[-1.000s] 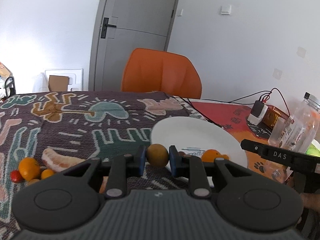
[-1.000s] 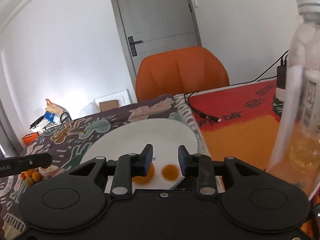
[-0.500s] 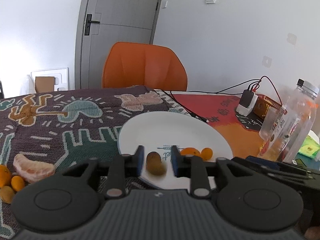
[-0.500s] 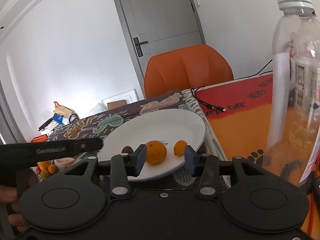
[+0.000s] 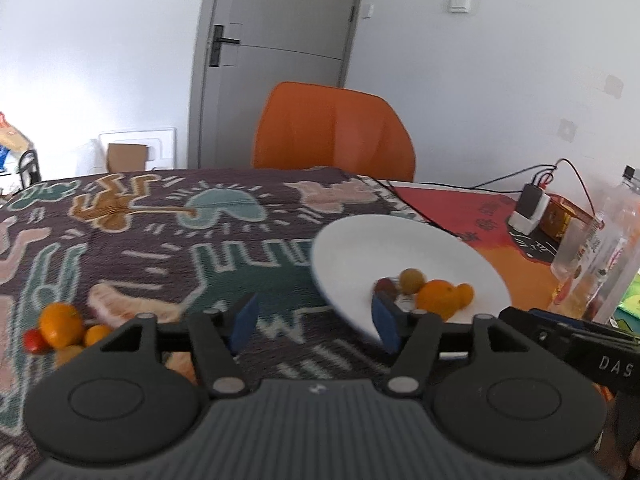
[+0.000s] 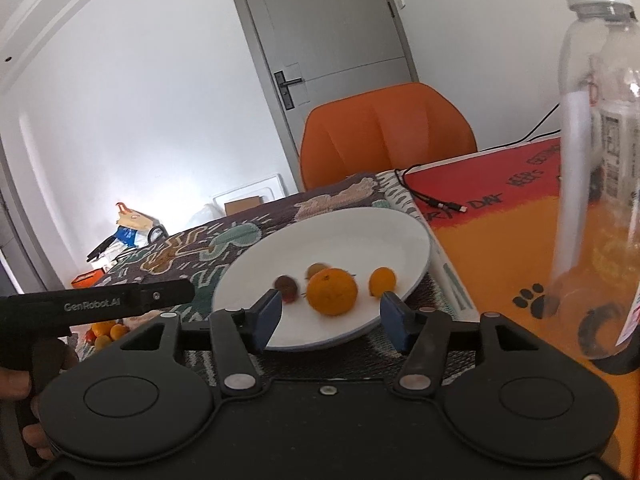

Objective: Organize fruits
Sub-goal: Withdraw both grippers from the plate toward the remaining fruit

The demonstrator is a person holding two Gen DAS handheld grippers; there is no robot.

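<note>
Left wrist view shows four fruits gathered on the white plate (image 5: 360, 240): a big orange (image 5: 438, 298), a small orange one (image 5: 464, 293), a yellow-green one (image 5: 412, 279) and a dark one (image 5: 386, 286). More loose fruit (image 5: 60, 324) lies well apart at the patterned cloth's (image 5: 160, 240) left side. Both tongs gape wide and empty: left gripper (image 5: 314, 322) over cloth just beside the plate rim, right gripper (image 6: 330, 316) before the plate. A placing step looks done; next, I judge, the left swings to the pile, across open cloth. A bottle (image 6: 600, 160) crowds the right.
</note>
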